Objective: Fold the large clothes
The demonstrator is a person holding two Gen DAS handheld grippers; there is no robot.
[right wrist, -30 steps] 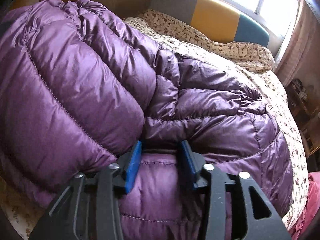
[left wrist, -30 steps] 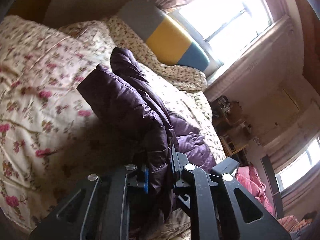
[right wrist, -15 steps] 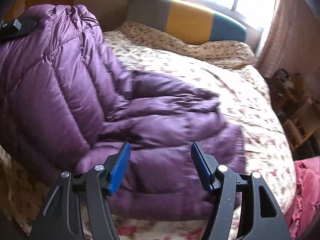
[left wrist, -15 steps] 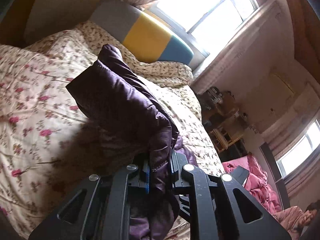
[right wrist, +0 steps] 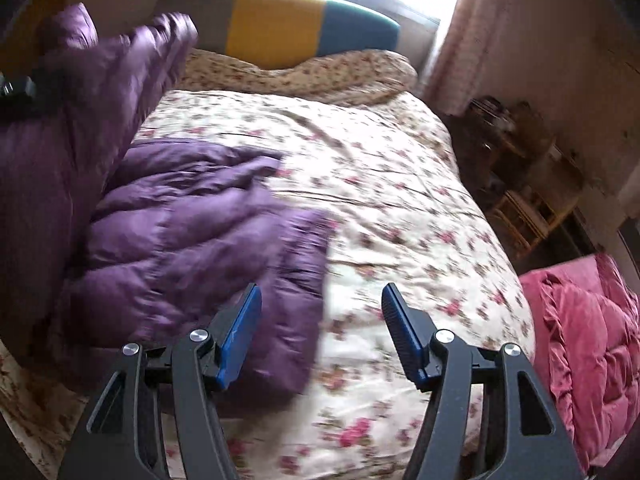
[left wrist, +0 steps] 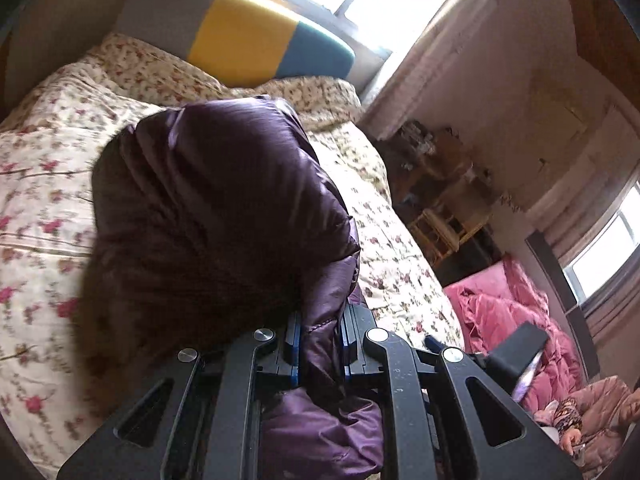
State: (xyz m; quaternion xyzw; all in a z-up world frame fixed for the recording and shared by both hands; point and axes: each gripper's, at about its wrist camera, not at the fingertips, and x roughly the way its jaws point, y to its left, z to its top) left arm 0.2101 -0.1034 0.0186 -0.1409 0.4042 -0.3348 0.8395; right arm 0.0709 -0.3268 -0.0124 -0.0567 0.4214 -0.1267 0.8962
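Observation:
A purple quilted down jacket [right wrist: 192,224] lies on a floral bedspread [right wrist: 380,200]; part of it is lifted at the left of the right wrist view. My left gripper [left wrist: 320,340] is shut on a fold of the jacket [left wrist: 216,216] and holds it up above the bed, the bulk billowing in front of the camera. My right gripper [right wrist: 320,320] is open and empty, above the bed just right of the jacket's lower edge, not touching it.
A grey, yellow and teal headboard [right wrist: 280,24] and floral pillows [right wrist: 300,72] stand at the far end under a bright window. A pink quilt [right wrist: 588,328] lies off the bed's right side. Cluttered wooden shelves [right wrist: 520,184] stand by the right wall.
My right gripper has let go of the jacket, opened wide and drawn back to the right. My left gripper has kept its hold and raised the jacket, which has swung up.

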